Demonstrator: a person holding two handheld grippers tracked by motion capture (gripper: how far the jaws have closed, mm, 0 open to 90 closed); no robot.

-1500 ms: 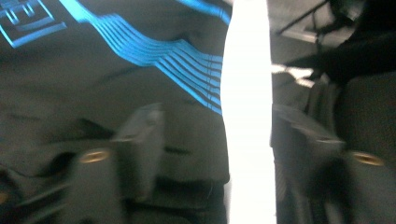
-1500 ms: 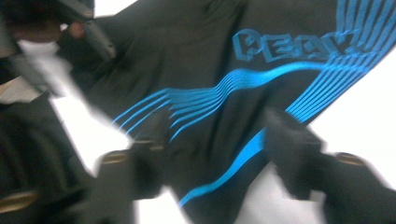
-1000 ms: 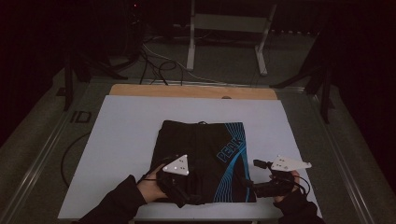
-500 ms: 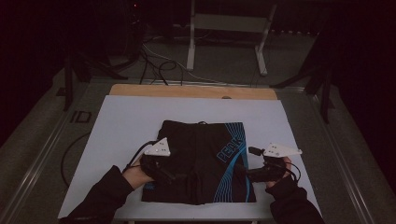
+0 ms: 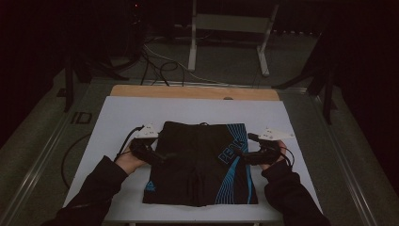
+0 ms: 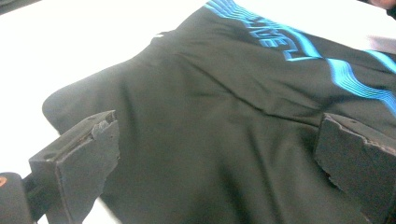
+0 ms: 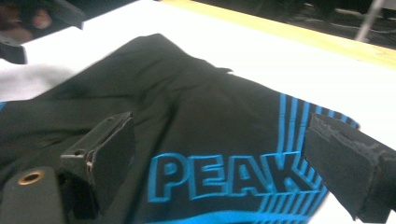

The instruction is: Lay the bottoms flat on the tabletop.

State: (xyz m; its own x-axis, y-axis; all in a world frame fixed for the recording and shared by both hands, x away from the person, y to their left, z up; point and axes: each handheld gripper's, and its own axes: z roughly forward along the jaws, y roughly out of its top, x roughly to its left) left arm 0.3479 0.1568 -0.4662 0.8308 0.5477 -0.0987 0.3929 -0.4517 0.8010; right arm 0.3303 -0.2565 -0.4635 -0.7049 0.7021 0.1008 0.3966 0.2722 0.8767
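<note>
The black shorts (image 5: pixel 200 162) lie flat in the middle of the white table (image 5: pixel 117 117). The left gripper (image 5: pixel 157 155) and right gripper (image 5: pixel 242 157) wait at the shorts' two sides, jaws wide apart, holding nothing. Next, I think, each must pinch an edge to fold.
</note>
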